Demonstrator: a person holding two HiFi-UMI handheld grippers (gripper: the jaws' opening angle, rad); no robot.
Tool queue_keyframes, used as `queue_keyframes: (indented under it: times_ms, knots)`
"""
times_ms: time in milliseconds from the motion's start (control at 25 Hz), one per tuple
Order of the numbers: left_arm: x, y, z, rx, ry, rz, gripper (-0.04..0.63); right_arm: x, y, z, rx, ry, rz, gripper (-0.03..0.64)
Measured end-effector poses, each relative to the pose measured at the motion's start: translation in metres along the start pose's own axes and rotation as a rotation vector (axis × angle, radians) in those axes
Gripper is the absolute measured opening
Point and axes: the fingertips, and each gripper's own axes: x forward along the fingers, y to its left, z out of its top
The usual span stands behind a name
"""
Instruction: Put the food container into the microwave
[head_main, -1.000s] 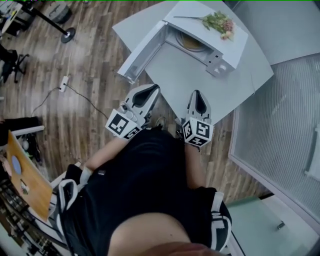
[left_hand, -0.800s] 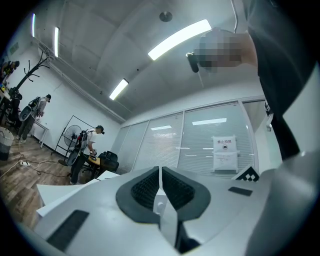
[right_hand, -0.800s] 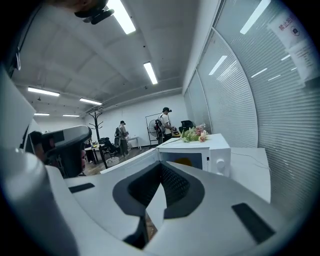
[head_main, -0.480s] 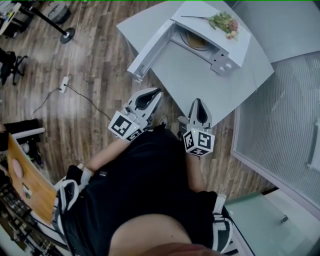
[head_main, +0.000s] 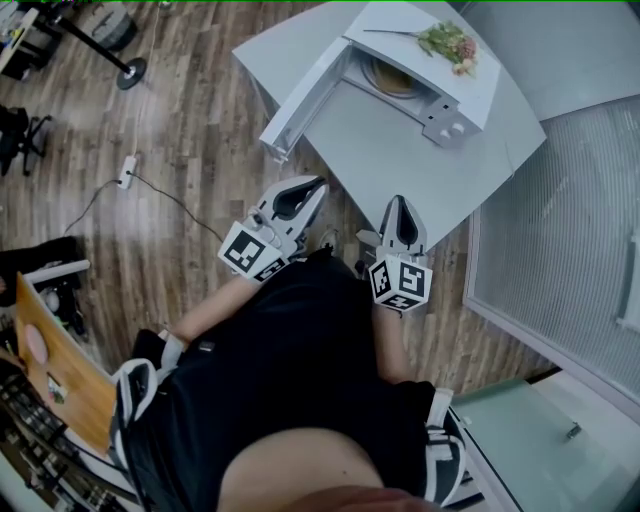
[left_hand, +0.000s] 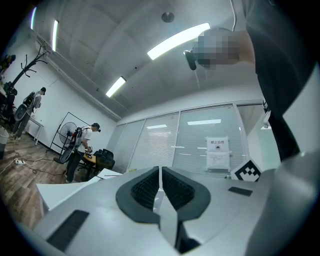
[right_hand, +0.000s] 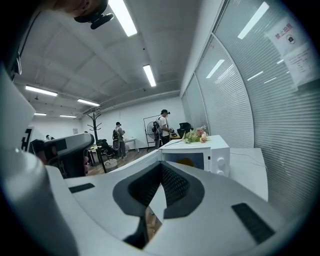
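White microwave (head_main: 455, 95) pictured open — food container (head_main: 388, 80) seen inside | left gripper (head_main: 312, 186) closed on nothing | right gripper (head_main: 399, 203) likewise

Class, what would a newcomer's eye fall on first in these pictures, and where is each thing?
The white microwave stands on the table, its door wide open, something yellowish inside and flowers on top. Nearer, the left tool and right tool are shut and empty, close to the person's body.
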Motion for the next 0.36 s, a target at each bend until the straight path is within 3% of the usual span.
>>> queue_keyframes:
  times_ms: [360]
  knots:
    - [-0.0061, 0.0044, 0.0041, -0.006, -0.007, -0.007, 0.037, 0.0021, 0.0058, -0.0006, 0.014, 0.004, -0.008, 0.024]
